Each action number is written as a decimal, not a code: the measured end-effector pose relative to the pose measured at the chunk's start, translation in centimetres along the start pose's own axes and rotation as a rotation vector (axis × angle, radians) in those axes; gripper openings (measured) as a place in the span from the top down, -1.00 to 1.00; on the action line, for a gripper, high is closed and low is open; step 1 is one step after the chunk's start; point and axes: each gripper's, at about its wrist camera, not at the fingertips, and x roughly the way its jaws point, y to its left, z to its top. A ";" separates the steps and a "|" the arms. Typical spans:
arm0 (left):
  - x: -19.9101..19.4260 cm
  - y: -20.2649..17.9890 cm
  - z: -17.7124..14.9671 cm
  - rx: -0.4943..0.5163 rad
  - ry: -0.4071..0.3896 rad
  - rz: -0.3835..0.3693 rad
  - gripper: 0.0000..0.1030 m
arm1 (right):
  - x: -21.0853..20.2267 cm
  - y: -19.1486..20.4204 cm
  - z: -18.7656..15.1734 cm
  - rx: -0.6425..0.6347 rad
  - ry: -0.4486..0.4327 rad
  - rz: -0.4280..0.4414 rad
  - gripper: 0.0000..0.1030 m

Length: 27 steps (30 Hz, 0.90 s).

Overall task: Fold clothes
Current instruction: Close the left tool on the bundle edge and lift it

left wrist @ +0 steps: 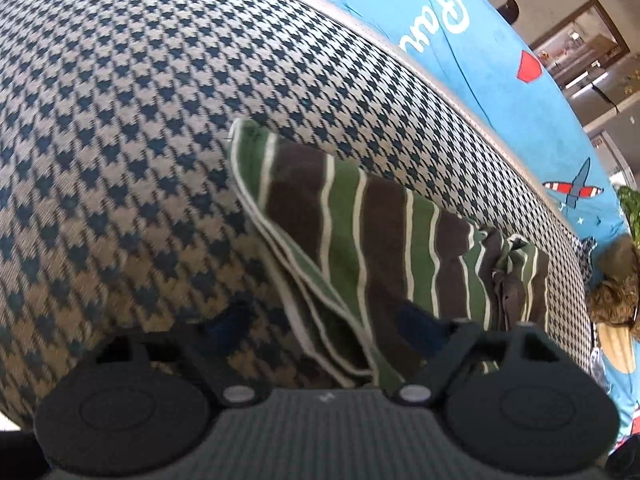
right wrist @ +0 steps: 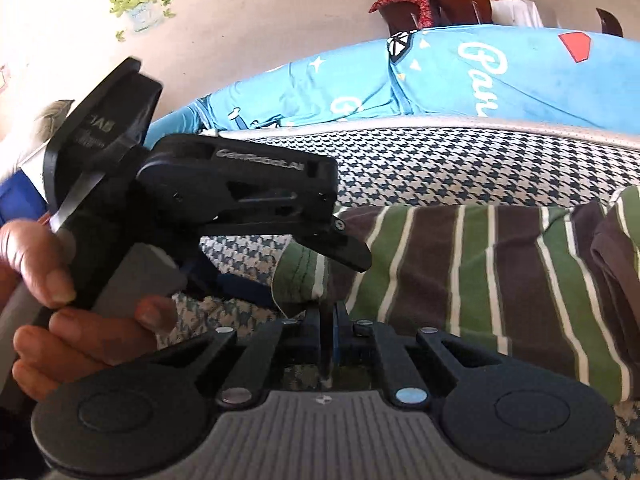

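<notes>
Along the bottom of the left wrist view, the left gripper (left wrist: 326, 330) stands wide open, its two blue-tipped fingers (left wrist: 230, 326) spread well apart. Between them, lower centre, hangs the folded corner of a striped garment (left wrist: 352, 236), green and brown with thin white lines. The right-hand finger lies against the cloth; whether the left-hand one touches it cannot be told. The garment runs from centre frame toward the right, bunching at its far end, and lies on a houndstooth cushion (left wrist: 120, 120) that fills the left and middle of the picture. Beyond the cushion's pale piped edge, a blue printed sheet (left wrist: 500, 80) crosses the upper right.

At the left of the right wrist view, a hand (right wrist: 60, 300) grips the handle of the left gripper (right wrist: 320, 236), whose black body reaches to centre frame with a finger resting over the garment's (right wrist: 500, 272) green hem. At lower centre the right gripper (right wrist: 328, 332) is clamped tight, its fingers pressed together on a thin edge of the garment. The striped cloth spreads from there to the right edge, over the houndstooth cushion (right wrist: 460, 168), with the blue sheet (right wrist: 440, 76) above.
</notes>
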 end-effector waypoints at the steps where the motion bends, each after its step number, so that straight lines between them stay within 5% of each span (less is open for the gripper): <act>1: 0.1 -0.2 -0.1 -0.003 0.004 -0.016 -0.25 | 0.1 0.1 -0.1 -0.012 0.005 -0.008 0.86; 6: 0.3 -1.1 -0.8 0.023 0.001 -0.015 -0.13 | 0.6 1.3 -1.1 -0.105 0.034 -0.043 0.73; 11: 0.8 -2.5 -0.6 0.036 -0.005 -0.025 -0.13 | 0.8 2.4 -1.8 -0.200 0.037 -0.069 0.27; 17: 1.2 -3.7 0.3 0.049 0.004 -0.019 -0.13 | 0.9 3.0 -2.0 -0.271 0.016 -0.102 0.23; 21: 0.7 -3.0 0.8 0.051 0.013 -0.003 -0.13 | 1.0 3.1 -1.8 -0.291 -0.005 -0.121 0.26; 23: 0.3 -2.3 1.3 0.053 0.008 0.013 -0.14 | 1.1 3.1 -1.7 -0.301 -0.015 -0.131 0.76; 27: 0.7 -1.2 3.0 0.017 0.003 0.031 -0.34 | 1.2 3.2 -1.5 -0.321 -0.036 -0.151 0.85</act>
